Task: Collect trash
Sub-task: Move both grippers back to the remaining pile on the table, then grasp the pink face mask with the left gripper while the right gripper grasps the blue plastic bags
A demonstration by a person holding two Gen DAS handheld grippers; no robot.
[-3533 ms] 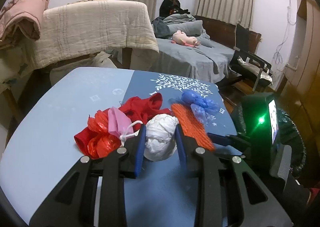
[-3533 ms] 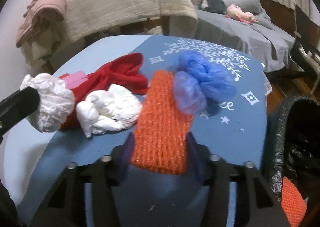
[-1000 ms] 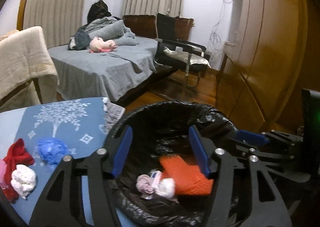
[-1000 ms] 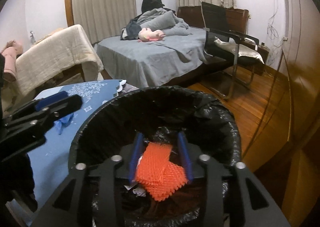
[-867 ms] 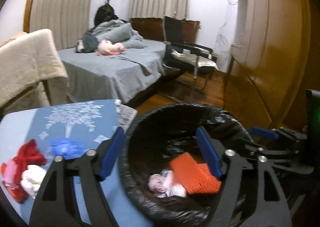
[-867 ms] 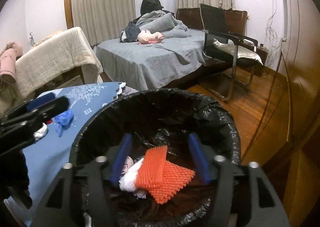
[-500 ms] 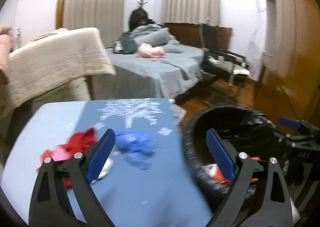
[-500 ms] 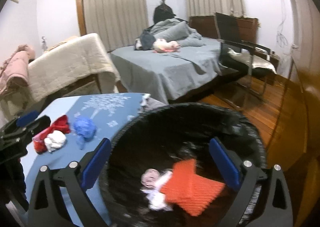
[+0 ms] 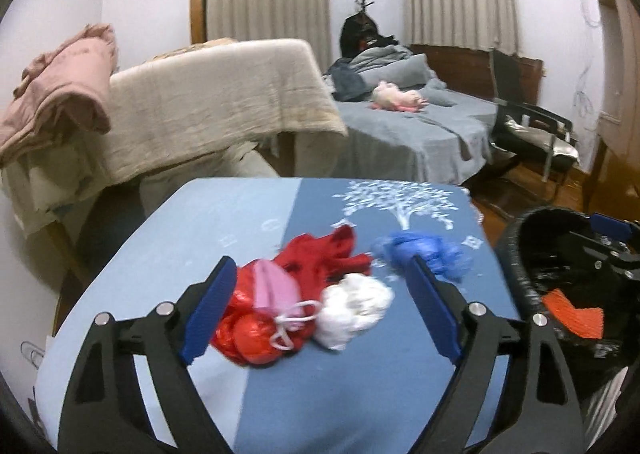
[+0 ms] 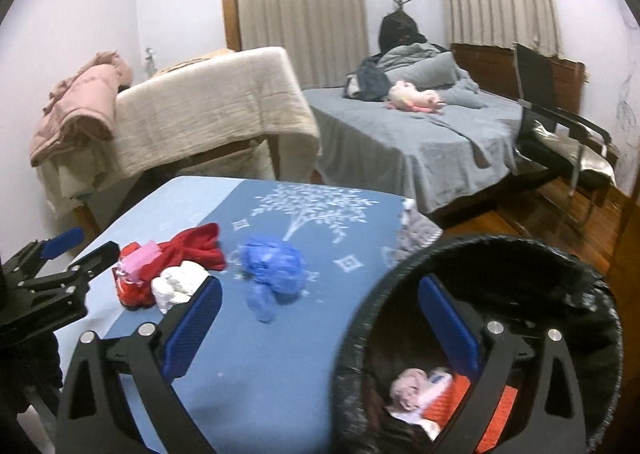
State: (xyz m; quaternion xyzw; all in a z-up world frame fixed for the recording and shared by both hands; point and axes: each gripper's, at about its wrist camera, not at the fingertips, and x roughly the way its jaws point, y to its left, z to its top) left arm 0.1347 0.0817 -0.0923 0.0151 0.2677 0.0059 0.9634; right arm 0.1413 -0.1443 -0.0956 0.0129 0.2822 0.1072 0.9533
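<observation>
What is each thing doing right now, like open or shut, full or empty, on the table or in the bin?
left gripper: jaws closing, nothing held.
right gripper: wide open, empty.
trash bin: open, partly filled.
orange mesh: inside the bin.
blue bag: crumpled, on the table.
white wad: crumpled, on the table.
red bag: on the table.
red cloth: bunched, on the table.

surface: blue table (image 9: 168, 254), white tree print on its far right part | near-left cluster: red cloth (image 9: 320, 254), red plastic bag (image 9: 248, 338), pink piece (image 9: 272, 290) on top, white wad (image 9: 352, 310) touching | right: blue plastic bag (image 9: 424, 254), just beside cluster
</observation>
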